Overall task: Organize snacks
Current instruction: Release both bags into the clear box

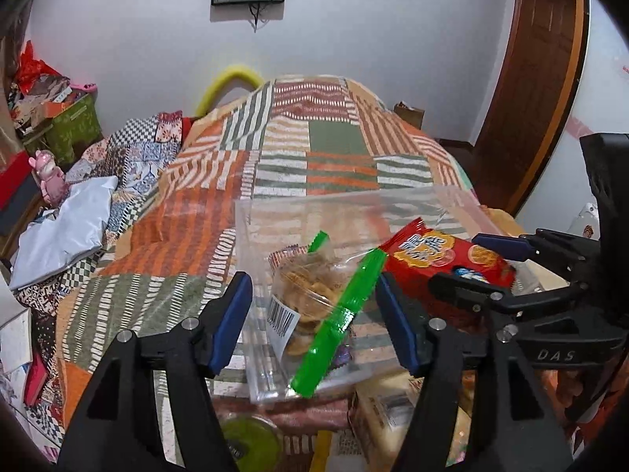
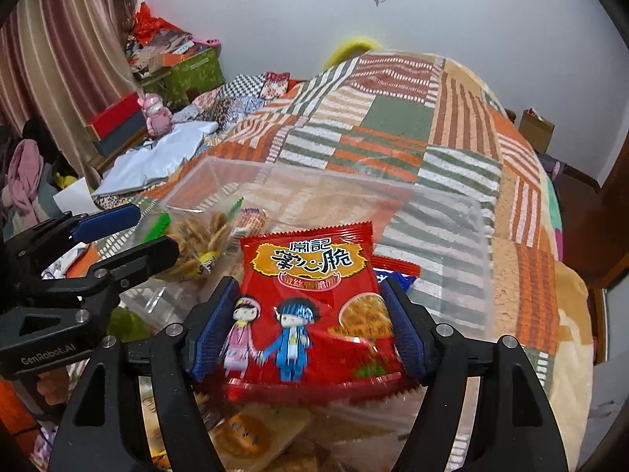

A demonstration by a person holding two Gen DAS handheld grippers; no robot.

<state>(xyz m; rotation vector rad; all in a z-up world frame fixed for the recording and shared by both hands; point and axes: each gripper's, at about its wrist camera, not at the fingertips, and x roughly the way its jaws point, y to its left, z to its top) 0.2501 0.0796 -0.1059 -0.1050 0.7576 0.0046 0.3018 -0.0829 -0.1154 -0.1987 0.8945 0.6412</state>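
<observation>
A clear plastic box [image 1: 251,259] [image 2: 464,236] stands on the patchwork bedspread. In it lies a clear bag of brown crisps with green edges [image 1: 314,295] [image 2: 204,236]. My left gripper [image 1: 312,322] is open, its blue pads either side of that bag above the box, not touching it. My right gripper [image 2: 310,326] is shut on a red snack packet with two cartoon children [image 2: 310,306] and holds it over the box; the packet also shows in the left wrist view [image 1: 444,255]. More red and blue packets lie under it [image 2: 393,271].
Loose snacks lie in front of the box: a green-lidded tub [image 1: 251,444], pale biscuit packs [image 1: 385,405] [image 2: 243,432]. Clutter, a white bag [image 1: 67,228] and a pink toy [image 2: 157,114] sit at the bed's left. A wooden door [image 1: 542,78] is at right.
</observation>
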